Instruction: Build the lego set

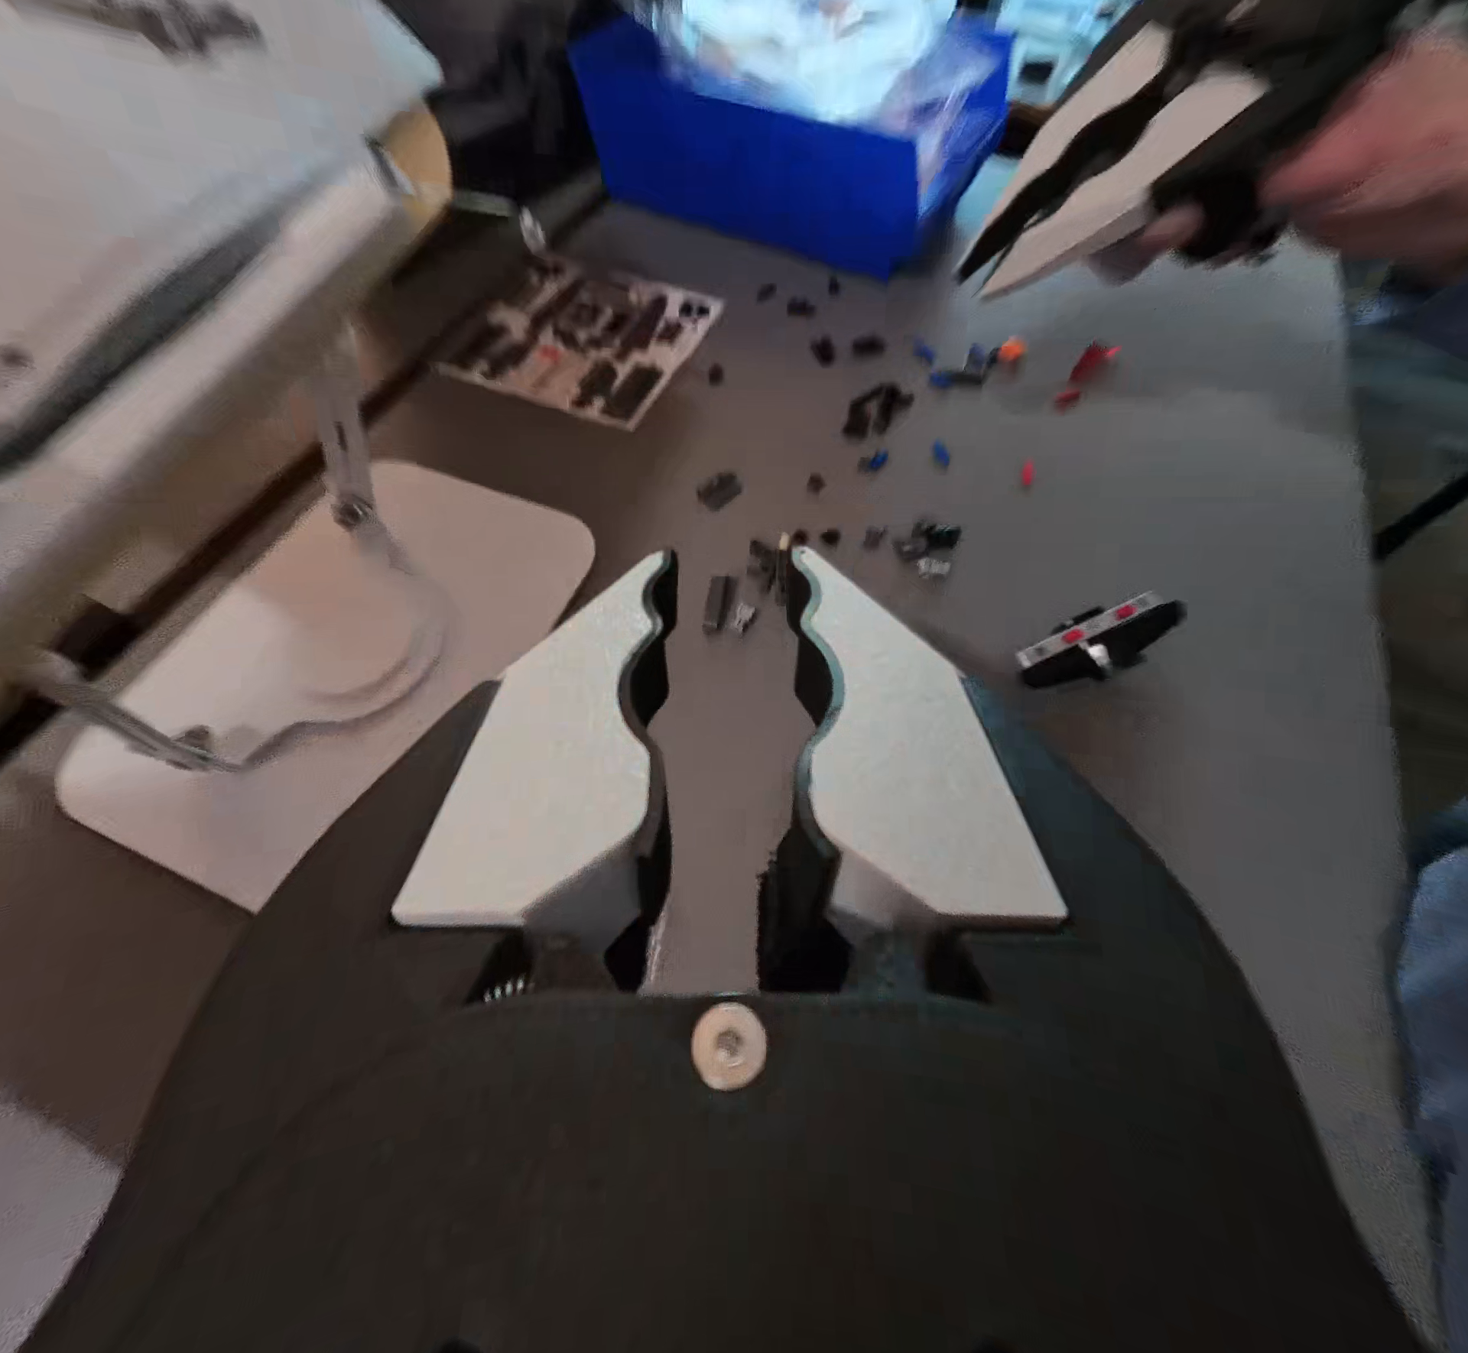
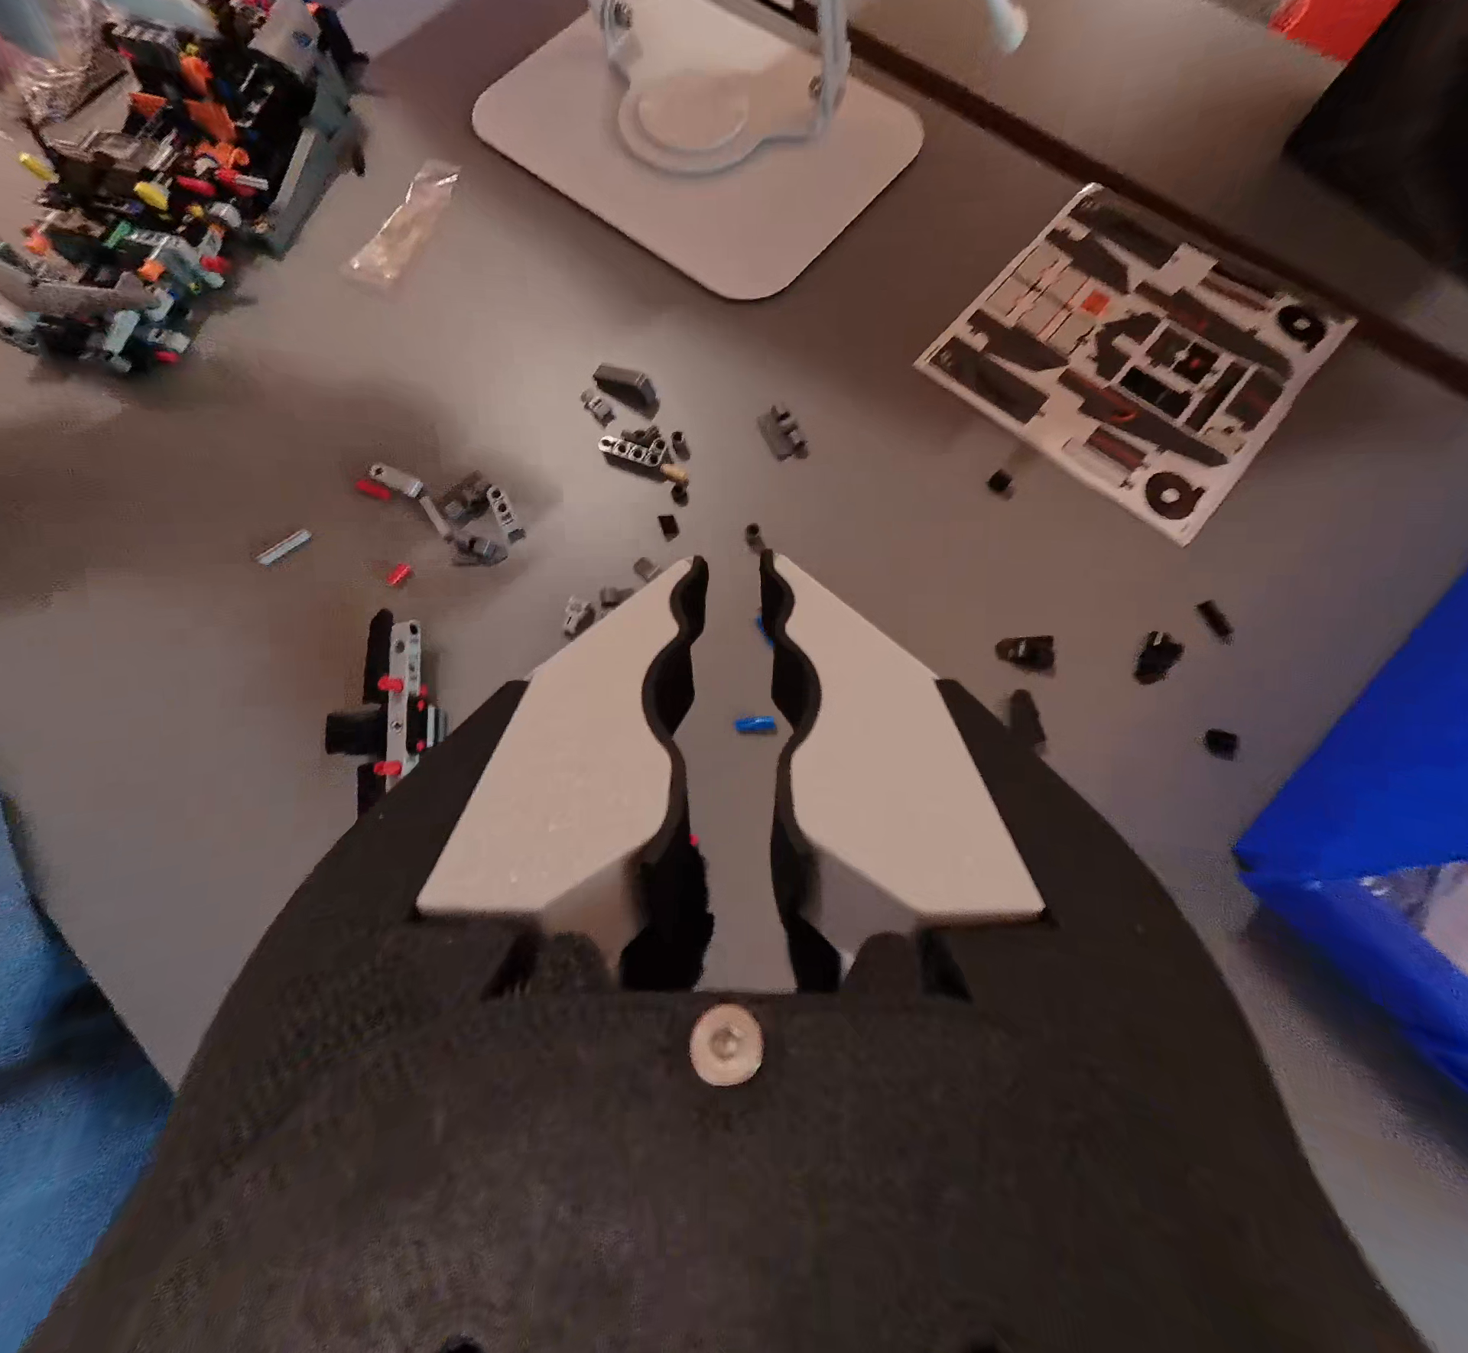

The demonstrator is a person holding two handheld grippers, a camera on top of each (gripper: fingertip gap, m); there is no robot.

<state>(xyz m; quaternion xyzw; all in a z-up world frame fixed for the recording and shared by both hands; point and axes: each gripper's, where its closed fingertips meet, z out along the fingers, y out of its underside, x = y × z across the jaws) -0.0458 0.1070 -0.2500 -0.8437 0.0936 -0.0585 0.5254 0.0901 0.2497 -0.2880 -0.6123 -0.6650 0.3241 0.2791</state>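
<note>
Both tongs empty: left gripper (image 1: 731, 560) parted, right gripper (image 2: 727, 560) parted above loose pieces (image 2: 635, 441) on the table (image 2: 238, 679). We judge we're picking; next, drop onto blue pin (image 2: 755, 724).

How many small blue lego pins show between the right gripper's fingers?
2. One small blue lego pin lies mid-gap; the other sits farther forward, partly hidden by a finger. More may be hidden.

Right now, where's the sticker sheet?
Right wrist view: the sticker sheet lies flat on the table's far right, right of the white stand base, beyond the scattered black pieces.
</note>
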